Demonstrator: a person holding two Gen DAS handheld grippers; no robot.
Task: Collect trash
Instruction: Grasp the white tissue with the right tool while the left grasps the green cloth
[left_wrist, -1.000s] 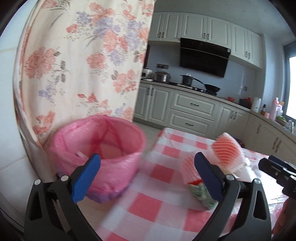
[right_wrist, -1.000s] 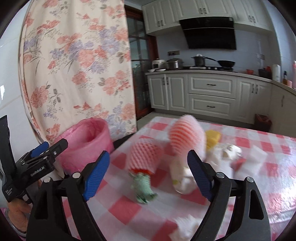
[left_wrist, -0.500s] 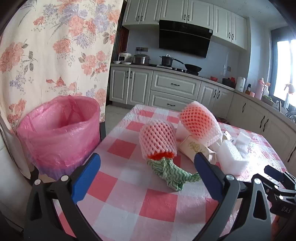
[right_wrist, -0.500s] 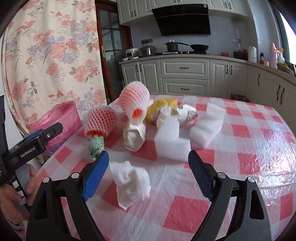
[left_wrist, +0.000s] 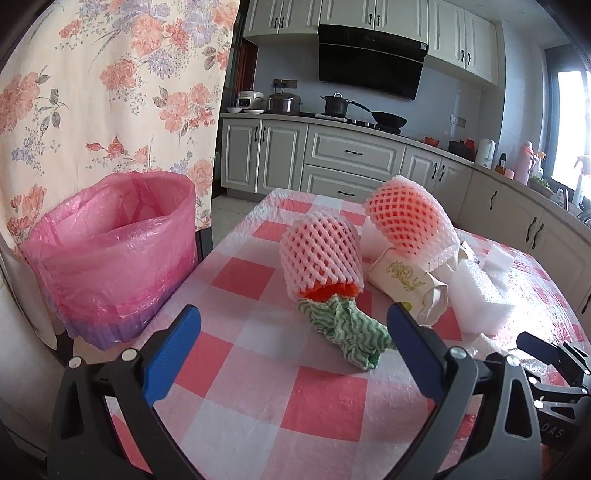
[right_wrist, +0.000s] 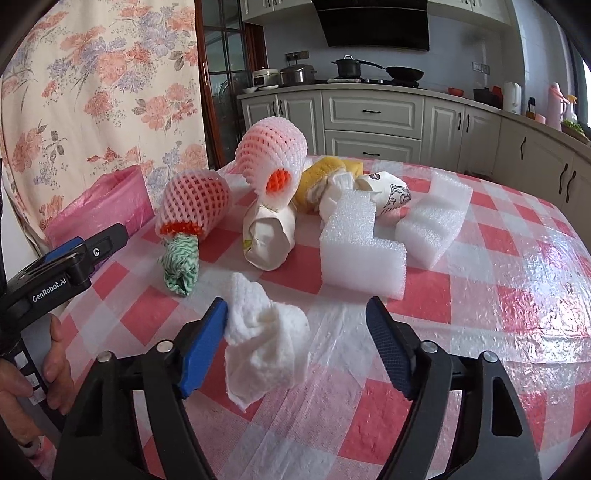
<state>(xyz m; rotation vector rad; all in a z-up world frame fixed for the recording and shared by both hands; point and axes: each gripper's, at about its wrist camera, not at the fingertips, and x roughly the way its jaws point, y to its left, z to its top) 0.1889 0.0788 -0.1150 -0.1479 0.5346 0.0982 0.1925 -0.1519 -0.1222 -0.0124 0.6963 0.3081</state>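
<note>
Trash lies on a red-checked table (left_wrist: 258, 387). A pink foam net (left_wrist: 319, 258) with a green-striped cloth (left_wrist: 347, 332) lies ahead of my open left gripper (left_wrist: 291, 347). A second foam net (left_wrist: 410, 221) rests on a crushed paper cup (left_wrist: 406, 284). A bin lined with a pink bag (left_wrist: 110, 251) stands at the table's left edge. My right gripper (right_wrist: 299, 339) is open around a crumpled white tissue (right_wrist: 264, 332); its left pad touches the tissue. White foam blocks (right_wrist: 360, 247) lie beyond.
A yellow sponge-like wad (right_wrist: 325, 173), another paper cup (right_wrist: 388, 194) and a second foam slab (right_wrist: 436, 221) lie at the back of the pile. A floral curtain (left_wrist: 110, 92) hangs behind the bin. Kitchen cabinets (left_wrist: 351, 155) stand past the table.
Both grippers swung right from the bin toward the trash pile. My right gripper has come down and forward, so the white tissue now sits between its pads.
</note>
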